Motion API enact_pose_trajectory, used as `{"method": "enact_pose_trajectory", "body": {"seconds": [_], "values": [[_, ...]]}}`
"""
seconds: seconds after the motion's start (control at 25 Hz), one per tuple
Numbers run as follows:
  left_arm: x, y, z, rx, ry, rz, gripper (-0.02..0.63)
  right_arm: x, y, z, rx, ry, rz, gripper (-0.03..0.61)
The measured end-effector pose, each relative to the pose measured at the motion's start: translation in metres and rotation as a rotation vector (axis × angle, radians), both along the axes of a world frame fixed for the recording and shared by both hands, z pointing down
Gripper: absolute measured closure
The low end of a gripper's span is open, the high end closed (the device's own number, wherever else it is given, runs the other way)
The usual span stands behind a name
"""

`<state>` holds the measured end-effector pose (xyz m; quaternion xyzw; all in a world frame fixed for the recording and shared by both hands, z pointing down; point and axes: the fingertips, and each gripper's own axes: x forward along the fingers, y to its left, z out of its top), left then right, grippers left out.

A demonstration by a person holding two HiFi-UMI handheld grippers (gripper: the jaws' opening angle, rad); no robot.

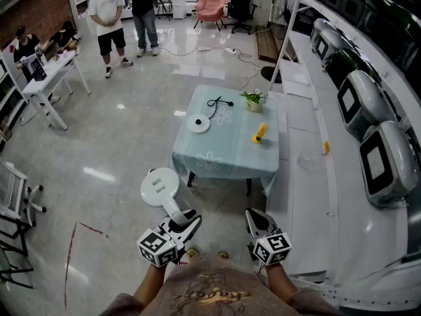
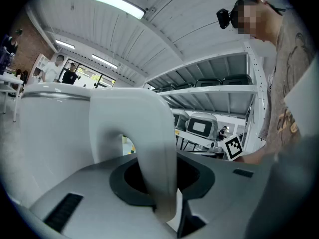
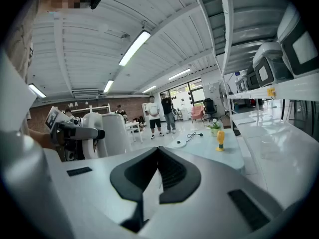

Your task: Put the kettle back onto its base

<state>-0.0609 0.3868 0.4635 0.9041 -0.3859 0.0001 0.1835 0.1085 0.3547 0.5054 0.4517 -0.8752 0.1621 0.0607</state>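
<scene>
In the head view a white kettle [image 1: 158,188] hangs low over the floor, well short of the table. My left gripper [image 1: 189,222] is shut on its handle [image 2: 149,143], and the kettle body [image 2: 52,133] fills the left of the left gripper view. The round white base [image 1: 198,123] with its black cord lies on the pale blue table [image 1: 223,160]; the right gripper view shows the base [image 3: 179,143] far ahead. My right gripper [image 1: 255,220] is level with the left one, its jaws [image 3: 159,153] together and holding nothing. The kettle [image 3: 112,133] shows at its left.
A small potted plant [image 1: 254,101] and a yellow object [image 1: 260,133] stand on the table's right half. White shelving with grey machines [image 1: 378,163] runs along the right. People [image 1: 108,18] stand far back, near a white desk [image 1: 46,78] at the left.
</scene>
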Motion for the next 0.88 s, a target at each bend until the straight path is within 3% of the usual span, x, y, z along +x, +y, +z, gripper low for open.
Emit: {"method": "enact_pose_trajectory", "body": {"seconds": [0.4,0.88], "values": [[-0.012,-0.009,-0.003,0.02,0.002,0.02,0.503,-0.018,-0.004,0.004,0.001,-0.006,0.012,0.58],[-0.045,-0.022,0.006,0.034,0.001,0.111,0.503,-0.054,-0.006,0.012,0.017,0.045,0.089,0.578]]}}
